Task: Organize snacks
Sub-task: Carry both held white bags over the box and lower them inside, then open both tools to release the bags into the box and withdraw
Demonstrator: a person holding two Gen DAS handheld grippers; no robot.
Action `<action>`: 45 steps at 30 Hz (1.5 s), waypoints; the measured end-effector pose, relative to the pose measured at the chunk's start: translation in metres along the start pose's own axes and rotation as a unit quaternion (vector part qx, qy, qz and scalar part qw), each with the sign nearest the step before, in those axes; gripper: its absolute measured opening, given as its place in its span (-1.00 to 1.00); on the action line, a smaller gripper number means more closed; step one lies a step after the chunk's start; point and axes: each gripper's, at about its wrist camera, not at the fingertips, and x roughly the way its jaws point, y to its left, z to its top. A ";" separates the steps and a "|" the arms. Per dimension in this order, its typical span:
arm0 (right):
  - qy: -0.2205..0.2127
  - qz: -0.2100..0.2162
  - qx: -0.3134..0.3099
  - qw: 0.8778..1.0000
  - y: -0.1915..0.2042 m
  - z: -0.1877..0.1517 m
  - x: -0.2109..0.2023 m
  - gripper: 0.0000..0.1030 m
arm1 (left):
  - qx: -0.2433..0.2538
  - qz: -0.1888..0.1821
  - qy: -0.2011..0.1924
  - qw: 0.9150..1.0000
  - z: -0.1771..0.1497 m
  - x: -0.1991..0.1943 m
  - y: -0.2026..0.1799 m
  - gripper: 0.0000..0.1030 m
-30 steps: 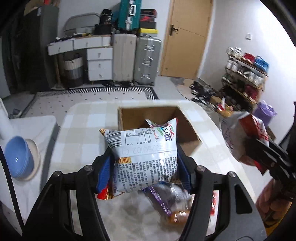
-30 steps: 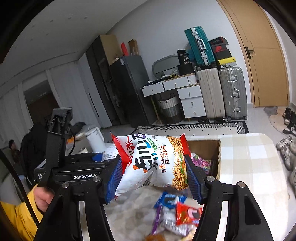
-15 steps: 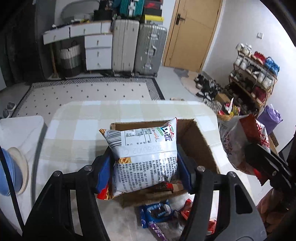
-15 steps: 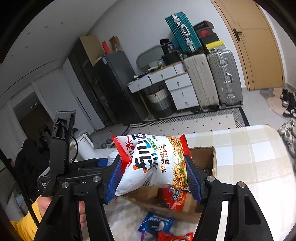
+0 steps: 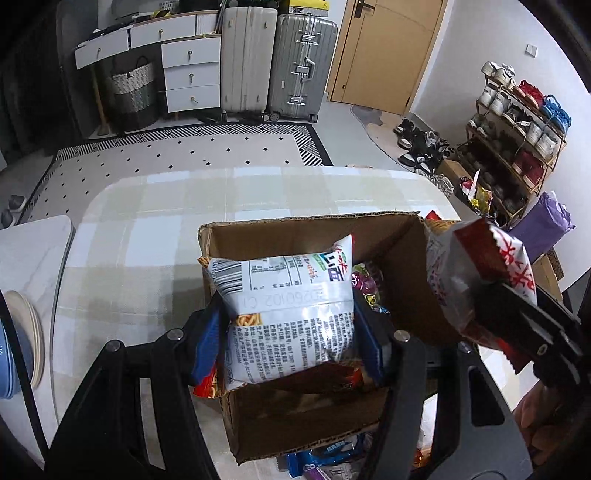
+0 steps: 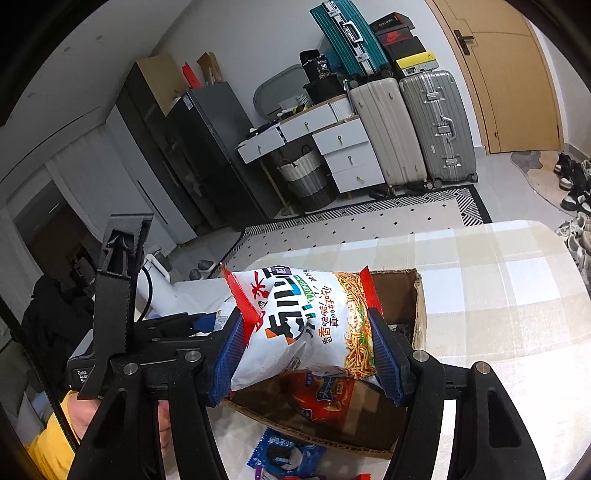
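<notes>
Black tool [image 6: 308,354] frames, blue ribbed pads [image 6: 231,350], silver screws, yellow sleeve [image 6: 48,454]

The noodle bag [image 5: 291,314] in the left view shows a barcode and, upside down, the stamp "20260102 C1". The right view's noodle bag [image 6: 310,325] carries large Chinese lettering and "100". A black bag [image 6: 320,66] on the drawers reads "36". A blue packet [image 6: 284,456] has Chinese characters.

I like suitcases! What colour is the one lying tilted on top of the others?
Teal-green suitcase with silver trim, best seen in the right wrist view.
</notes>
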 end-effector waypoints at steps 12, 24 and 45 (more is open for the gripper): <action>0.027 -0.019 0.008 0.999 -0.002 -0.006 0.016 0.25 | 0.004 -0.001 0.014 1.000 -0.013 0.021 0.000 0.21; 0.017 -0.032 -0.014 0.999 0.002 -0.007 0.011 0.22 | -0.004 0.007 0.013 1.000 -0.020 0.010 -0.002 0.48; -0.025 -0.025 -0.033 0.999 0.034 -0.012 -0.056 0.21 | 0.024 0.008 -0.046 0.999 -0.053 -0.081 -0.035 0.51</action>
